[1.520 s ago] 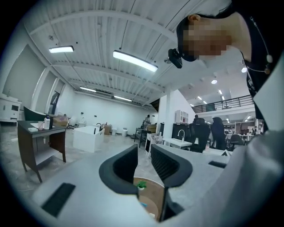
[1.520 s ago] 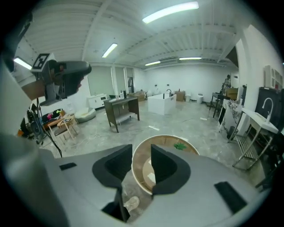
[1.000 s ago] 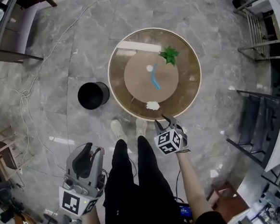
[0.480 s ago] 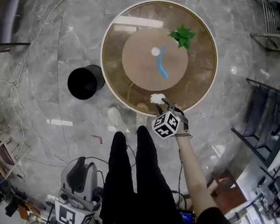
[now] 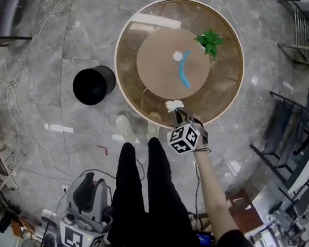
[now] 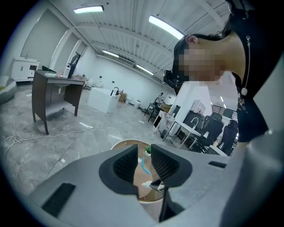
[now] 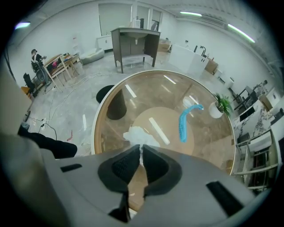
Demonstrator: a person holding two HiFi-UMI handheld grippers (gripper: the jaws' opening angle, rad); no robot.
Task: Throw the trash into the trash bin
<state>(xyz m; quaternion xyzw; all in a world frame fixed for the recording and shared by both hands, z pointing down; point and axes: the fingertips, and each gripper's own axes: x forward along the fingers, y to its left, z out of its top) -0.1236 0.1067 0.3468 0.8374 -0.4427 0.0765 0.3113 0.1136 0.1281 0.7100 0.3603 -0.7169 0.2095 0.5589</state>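
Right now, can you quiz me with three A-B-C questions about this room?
1. Where is the round black trash bin? A on a desk; B on the grey floor beside the round glass table; C on a chair.
2. The curved strip on the table is: A blue; B red; C yellow.
3. The right gripper is: A wide open; B shut on crumpled white paper; C holding a plant.
B, it stands left of the table; A, plainly blue; B, its jaws have just been closing onto the paper.

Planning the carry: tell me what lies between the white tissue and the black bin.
Head view: only the glass tabletop, its pale rim and a strip of marble floor separate the white tissue from the black bin.
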